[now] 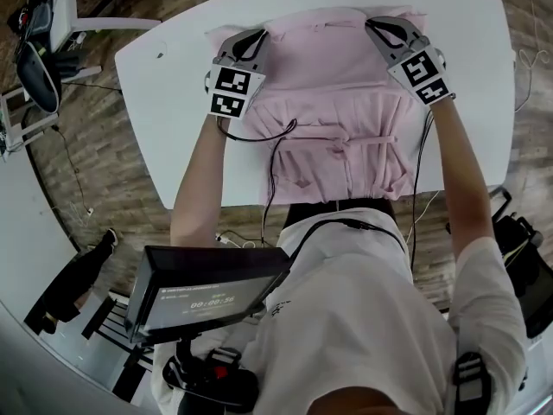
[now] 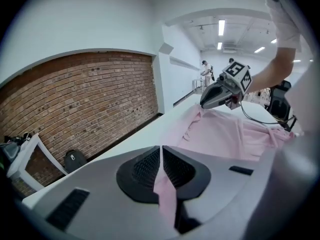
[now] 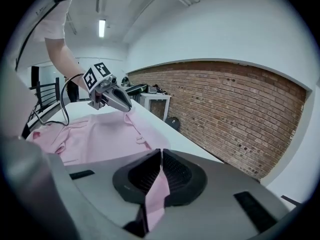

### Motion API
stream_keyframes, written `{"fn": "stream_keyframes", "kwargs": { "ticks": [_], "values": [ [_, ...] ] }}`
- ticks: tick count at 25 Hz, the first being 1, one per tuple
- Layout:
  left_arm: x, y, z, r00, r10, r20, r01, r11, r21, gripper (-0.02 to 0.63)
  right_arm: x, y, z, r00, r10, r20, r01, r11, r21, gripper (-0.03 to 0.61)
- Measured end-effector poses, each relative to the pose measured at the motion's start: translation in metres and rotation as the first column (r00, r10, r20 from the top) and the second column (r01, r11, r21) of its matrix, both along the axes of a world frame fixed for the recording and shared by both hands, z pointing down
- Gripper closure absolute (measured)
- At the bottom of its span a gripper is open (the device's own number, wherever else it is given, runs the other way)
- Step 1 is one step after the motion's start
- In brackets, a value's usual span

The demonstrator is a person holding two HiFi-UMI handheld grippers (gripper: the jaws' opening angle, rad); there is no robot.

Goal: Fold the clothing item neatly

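A pale pink garment (image 1: 333, 85) lies spread on the white table (image 1: 173, 85), with a tie belt across its near part and its near hem hanging over the table's front edge. My left gripper (image 1: 257, 35) is at the garment's far left corner and is shut on the pink cloth (image 2: 165, 189), which shows as a strip pinched between the jaws. My right gripper (image 1: 373, 24) is at the far right corner, shut on the cloth (image 3: 157, 189) in the same way. Each gripper view shows the other gripper (image 2: 207, 103) (image 3: 125, 106) holding its corner just above the tabletop.
A black cable (image 1: 270, 145) trails over the garment's near left part. On the wooden floor to the left are a black bag (image 1: 39, 76) and white furniture. A brick wall (image 2: 75, 99) runs beyond the table's far edge. A screen (image 1: 207, 292) hangs at the person's chest.
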State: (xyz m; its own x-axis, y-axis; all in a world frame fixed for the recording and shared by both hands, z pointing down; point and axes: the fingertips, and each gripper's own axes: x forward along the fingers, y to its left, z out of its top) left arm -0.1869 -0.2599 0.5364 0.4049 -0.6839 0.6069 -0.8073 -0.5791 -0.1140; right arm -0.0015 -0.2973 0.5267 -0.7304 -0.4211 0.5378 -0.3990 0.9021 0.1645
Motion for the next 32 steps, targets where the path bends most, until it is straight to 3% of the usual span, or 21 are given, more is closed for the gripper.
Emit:
{"fn": "stream_keyframes", "kwargs": {
  "ticks": [4, 15, 23, 28, 32],
  "values": [
    [0.001, 0.021, 0.014, 1.000, 0.003, 0.020, -0.002, 1.000, -0.018, 0.596, 0.002, 0.019, 0.014, 1.000, -0.014, -0.020, 0.014, 1.000, -0.011, 0.560],
    [-0.019, 0.065, 0.034, 0.998, -0.062, -0.018, 0.060, 0.993, -0.099, 0.580, 0.018, 0.054, 0.040, 0.994, -0.053, -0.096, 0.045, 0.996, -0.081, 0.508],
    [-0.036, 0.047, 0.014, 0.990, -0.134, -0.045, 0.131, 0.990, -0.060, 0.580, 0.007, 0.032, 0.012, 1.000, 0.016, -0.005, -0.017, 0.997, -0.080, 0.508],
    [-0.018, 0.023, 0.003, 0.994, -0.094, -0.060, 0.092, 0.995, -0.037, 0.581, -0.019, 0.021, 0.004, 1.000, 0.017, 0.017, -0.015, 0.997, -0.076, 0.542],
    [0.006, 0.016, 0.015, 1.000, -0.008, -0.011, 0.007, 0.998, -0.070, 0.581, -0.028, 0.019, 0.017, 1.000, 0.018, -0.009, -0.019, 0.996, -0.089, 0.560]
  ]
}}
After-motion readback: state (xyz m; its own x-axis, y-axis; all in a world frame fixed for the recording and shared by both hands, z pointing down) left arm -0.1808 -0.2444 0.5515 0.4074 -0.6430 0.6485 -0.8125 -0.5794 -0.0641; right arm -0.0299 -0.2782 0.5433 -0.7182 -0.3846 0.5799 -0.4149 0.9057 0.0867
